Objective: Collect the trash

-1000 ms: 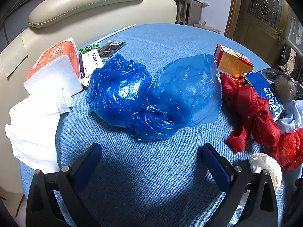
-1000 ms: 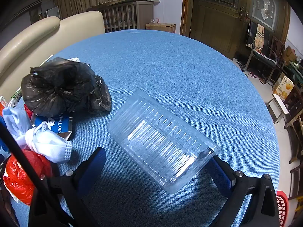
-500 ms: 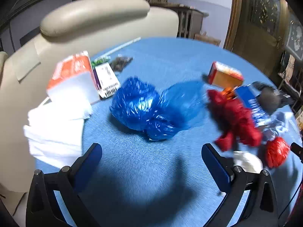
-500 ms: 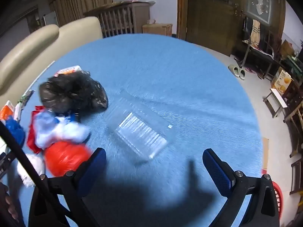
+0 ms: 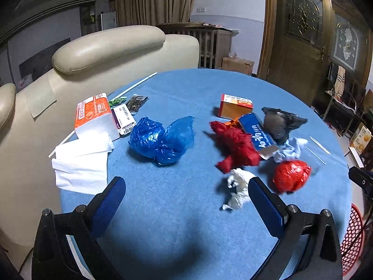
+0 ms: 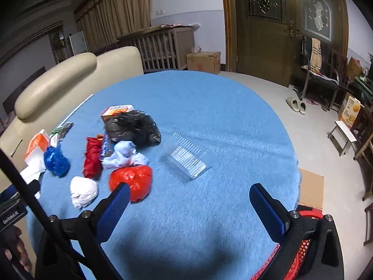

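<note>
While both grippers hovered above table (image 5: 186, 221), nothing was held: L gripper (image 5: 186, 200) jaws spread wide, R gripper (image 6: 190, 206) likewise. Trash seen clustered mid-table: blue bag (image 5: 160, 140), red bag (image 5: 236, 148), white wad (image 5: 237, 186), red ball (image 5: 291, 175), black bag (image 6: 132, 128). Clear tray (image 6: 186, 161) noted ahead of R gripper, slightly left of centre, long axis diagonal near-right to far-left; R judged nearer. White wad lay just beside L right finger. Red basket (image 6: 291, 256) seen at table edge below R.
</note>
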Demonstrator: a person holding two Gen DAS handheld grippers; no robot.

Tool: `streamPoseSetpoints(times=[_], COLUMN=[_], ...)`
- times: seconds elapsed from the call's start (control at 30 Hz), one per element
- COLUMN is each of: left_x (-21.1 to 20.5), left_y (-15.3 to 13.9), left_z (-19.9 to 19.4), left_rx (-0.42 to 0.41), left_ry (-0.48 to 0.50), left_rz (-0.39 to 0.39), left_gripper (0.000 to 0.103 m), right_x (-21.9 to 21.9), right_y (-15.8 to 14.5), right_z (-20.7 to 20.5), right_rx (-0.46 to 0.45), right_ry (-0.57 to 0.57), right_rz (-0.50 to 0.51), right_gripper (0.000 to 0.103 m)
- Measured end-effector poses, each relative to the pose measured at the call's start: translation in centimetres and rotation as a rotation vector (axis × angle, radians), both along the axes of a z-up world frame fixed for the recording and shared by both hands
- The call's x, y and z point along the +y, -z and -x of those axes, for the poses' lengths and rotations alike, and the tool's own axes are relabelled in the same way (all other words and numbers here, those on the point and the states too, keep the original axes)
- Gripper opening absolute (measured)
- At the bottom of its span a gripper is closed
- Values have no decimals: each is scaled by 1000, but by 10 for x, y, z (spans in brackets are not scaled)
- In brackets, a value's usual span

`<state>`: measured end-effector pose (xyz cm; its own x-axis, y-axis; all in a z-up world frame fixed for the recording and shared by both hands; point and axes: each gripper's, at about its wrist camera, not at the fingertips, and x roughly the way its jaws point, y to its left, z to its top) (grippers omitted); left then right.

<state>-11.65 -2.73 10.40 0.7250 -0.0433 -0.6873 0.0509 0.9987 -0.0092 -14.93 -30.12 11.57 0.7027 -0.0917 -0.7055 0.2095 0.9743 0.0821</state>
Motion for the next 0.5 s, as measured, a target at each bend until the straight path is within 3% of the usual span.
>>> streamPoseSetpoints(times=[0.5], left_x=[6], left_y=[15], left_z=[8], left_rx=[36], left_ry=[-6], left_rz=[24], left_gripper=[103], right_x=[24], right_y=[4], right_z=[23], right_rx=[16], right_ry=[-53], right_rz=[-11], right_gripper=[103])
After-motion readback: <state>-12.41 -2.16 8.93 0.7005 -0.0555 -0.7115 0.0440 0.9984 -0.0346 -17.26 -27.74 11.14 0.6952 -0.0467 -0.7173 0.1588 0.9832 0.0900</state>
